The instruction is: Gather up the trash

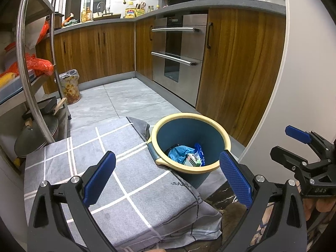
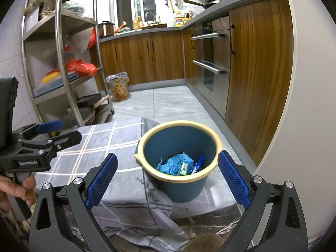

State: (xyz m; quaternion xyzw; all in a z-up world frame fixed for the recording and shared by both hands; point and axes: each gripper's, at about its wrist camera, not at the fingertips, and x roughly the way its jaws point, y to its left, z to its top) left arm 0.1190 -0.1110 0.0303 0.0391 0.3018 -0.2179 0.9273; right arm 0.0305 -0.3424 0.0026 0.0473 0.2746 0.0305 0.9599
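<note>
A blue bin with a cream rim (image 1: 216,126) (image 2: 147,135) stands on the floor beside a low surface covered by a grey checked cloth (image 1: 117,138) (image 2: 98,138). Inside lie crumpled blue trash (image 1: 178,152) (image 2: 173,163), a small green-white packet (image 1: 194,160) (image 2: 184,168) and a blue-white wrapper (image 1: 199,150) (image 2: 198,164). My left gripper (image 1: 168,172) is open and empty over the cloth, left of the bin; it also shows in the right wrist view (image 2: 61,130). My right gripper (image 2: 168,172) is open and empty above the bin's near side; it also shows in the left wrist view (image 1: 289,142).
A steel shelf rack (image 2: 61,48) with red bags and pans stands at the left. A lined bin with a patterned bag (image 2: 119,88) sits by wooden cabinets (image 2: 142,58). An oven (image 2: 210,63) and a white rounded wall edge (image 2: 294,105) are at the right. Grey tile floor (image 2: 168,103) lies beyond.
</note>
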